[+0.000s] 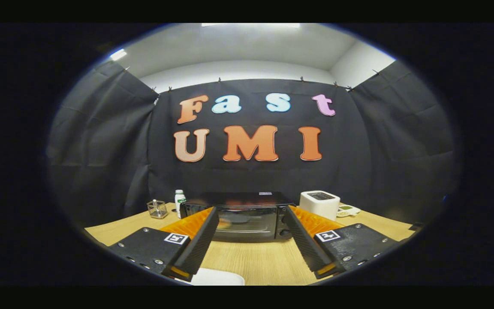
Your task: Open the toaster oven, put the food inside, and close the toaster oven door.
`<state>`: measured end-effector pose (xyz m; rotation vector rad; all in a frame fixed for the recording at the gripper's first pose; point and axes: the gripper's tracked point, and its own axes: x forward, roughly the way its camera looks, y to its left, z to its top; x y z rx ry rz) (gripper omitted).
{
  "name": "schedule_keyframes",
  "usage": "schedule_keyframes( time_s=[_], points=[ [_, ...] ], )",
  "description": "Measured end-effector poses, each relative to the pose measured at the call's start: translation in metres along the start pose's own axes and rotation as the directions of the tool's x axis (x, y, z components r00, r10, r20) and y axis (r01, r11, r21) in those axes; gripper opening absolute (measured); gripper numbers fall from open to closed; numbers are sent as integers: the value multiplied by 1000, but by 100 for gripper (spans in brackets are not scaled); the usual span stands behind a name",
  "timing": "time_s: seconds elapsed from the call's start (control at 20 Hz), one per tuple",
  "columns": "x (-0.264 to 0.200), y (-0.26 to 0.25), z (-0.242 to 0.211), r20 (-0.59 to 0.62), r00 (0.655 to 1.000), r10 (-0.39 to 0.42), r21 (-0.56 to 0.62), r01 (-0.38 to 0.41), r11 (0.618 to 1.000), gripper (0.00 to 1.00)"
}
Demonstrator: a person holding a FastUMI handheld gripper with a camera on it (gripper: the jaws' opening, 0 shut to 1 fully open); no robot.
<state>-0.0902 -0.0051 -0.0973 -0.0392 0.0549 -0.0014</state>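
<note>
While its two fingers stand spread wide with nothing between them, the hand-held gripper (250, 216) hovers above a light wooden table (255, 262), aimed straight at a black toaster oven (240, 214) at 12 o'clock. The oven sits just beyond the fingertips, framed in the gap between them, with its glass door (239, 223) shut and upright. A pale, rounded shape shows dimly through the glass; what it is cannot be told. Dark control knobs (284, 226) line the oven's right side, next to the right finger (305, 238).

At about 11 o'clock from the fingers, just beside the oven's left corner, stands a small white bottle (179, 200) with a green label. Farther out at 10 o'clock, apart from the bottle, is a small clear container (157, 209) with something upright inside it. At about 1 o'clock, behind the oven's right end, sits a white boxy appliance (320, 203), a toaster by the look of it, with a dark panel on top. Just beside that, at 2 o'clock, lies a small white-and-green object (346, 210), too small to identify.

Near 6 o'clock, below the left finger (199, 240) and close to the table's near edge, the rim of a white object (217, 277), possibly a plate, is partly visible. Whether it carries food cannot be told. Black cloth walls enclose the booth behind the table.
</note>
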Motion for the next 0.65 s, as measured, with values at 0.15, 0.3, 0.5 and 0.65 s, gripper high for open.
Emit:
schedule_keyframes(
  time_s=[0.15,0.3,0.5,0.65],
  points=[
    [-19,-5,7,22,1000,9,-43,-8,999,92],
    [-37,-8,12,29,999,30,-85,-27,996,92],
    [-51,-16,18,51,997,63,-69,-60,996,95],
    [-53,-27,19,58,996,61,-28,-60,998,96]
  ],
)
